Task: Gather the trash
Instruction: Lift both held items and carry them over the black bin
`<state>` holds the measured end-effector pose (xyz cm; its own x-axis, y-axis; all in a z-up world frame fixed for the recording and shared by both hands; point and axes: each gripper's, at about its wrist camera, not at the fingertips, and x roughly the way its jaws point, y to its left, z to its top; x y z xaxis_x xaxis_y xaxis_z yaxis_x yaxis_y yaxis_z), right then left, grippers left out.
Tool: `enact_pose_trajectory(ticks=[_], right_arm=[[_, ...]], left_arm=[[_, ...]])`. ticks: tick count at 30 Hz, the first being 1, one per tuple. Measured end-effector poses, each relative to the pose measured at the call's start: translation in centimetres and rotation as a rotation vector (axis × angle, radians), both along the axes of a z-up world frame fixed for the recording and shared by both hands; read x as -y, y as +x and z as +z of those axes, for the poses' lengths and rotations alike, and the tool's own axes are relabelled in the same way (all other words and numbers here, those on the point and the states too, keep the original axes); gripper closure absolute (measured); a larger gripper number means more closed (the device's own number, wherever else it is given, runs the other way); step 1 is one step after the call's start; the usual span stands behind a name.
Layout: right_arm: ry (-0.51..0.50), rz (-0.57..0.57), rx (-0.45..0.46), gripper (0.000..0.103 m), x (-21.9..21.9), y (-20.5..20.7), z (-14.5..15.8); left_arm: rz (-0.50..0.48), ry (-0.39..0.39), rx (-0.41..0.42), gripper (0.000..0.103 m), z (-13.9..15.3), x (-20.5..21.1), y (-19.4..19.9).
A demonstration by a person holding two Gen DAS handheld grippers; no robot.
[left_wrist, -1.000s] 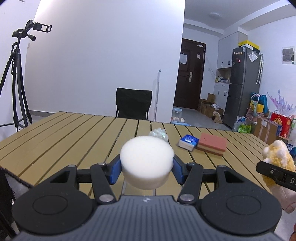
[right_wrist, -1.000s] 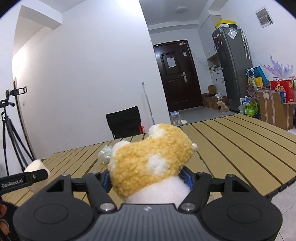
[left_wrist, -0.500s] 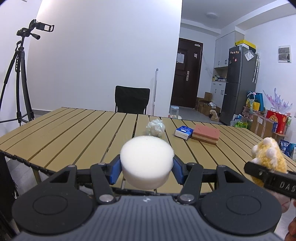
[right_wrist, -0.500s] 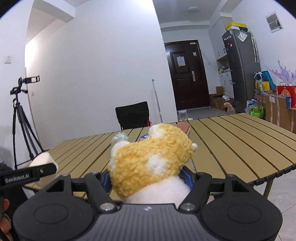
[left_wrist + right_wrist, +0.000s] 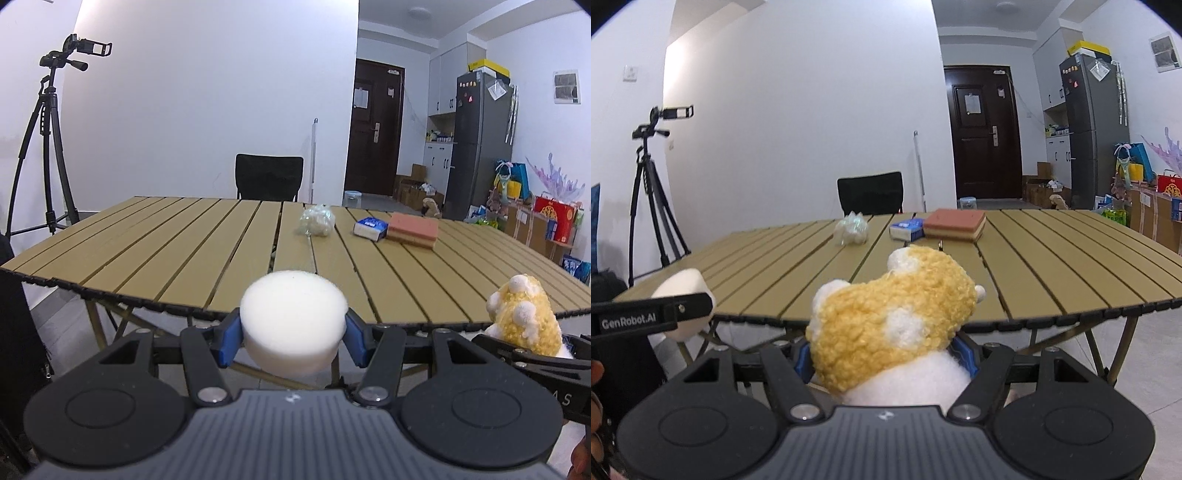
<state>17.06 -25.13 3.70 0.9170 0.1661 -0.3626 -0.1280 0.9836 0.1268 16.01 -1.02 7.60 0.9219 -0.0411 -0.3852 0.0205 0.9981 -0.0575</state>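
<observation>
My left gripper (image 5: pixel 293 338) is shut on a round white foam puck (image 5: pixel 293 326), held off the near edge of the slatted wooden table (image 5: pixel 184 251). My right gripper (image 5: pixel 884 356) is shut on a fluffy yellow and white plush toy (image 5: pixel 892 317), also short of the table edge. Each gripper shows in the other's view: the plush toy (image 5: pixel 524 321) at the right, the foam puck (image 5: pixel 683 295) at the left. On the table lie a crumpled clear plastic wad (image 5: pixel 317 220), a blue and white tissue pack (image 5: pixel 370 228) and a pink sponge block (image 5: pixel 413 229).
A black chair (image 5: pixel 269 177) stands behind the table. A camera tripod (image 5: pixel 48 147) is at the left by the wall. A dark door (image 5: pixel 373 127), a fridge (image 5: pixel 480 144) and stacked boxes and bags (image 5: pixel 554 221) fill the right side of the room.
Both grippers have drawn back from over the table to beyond its near edge and sunk a little, each still gripping its item. The table's objects look farther away.
</observation>
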Motion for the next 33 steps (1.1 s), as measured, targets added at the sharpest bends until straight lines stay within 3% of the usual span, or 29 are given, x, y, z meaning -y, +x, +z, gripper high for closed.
enact_pose_trajectory(ticks=[17,33], right_arm=[[-0.079,0.043,-0.190,0.034,-1.6,-2.4,-6.2],[-0.084,0.064,-0.471,0.034,-1.1,-1.3,-13.7]], left_arm=[[-0.030,0.136,-0.157,0.047,-5.5,1.1,-2.0],[-0.099,0.184,-0.484,0.047,-13.3,2.5,-0.6]])
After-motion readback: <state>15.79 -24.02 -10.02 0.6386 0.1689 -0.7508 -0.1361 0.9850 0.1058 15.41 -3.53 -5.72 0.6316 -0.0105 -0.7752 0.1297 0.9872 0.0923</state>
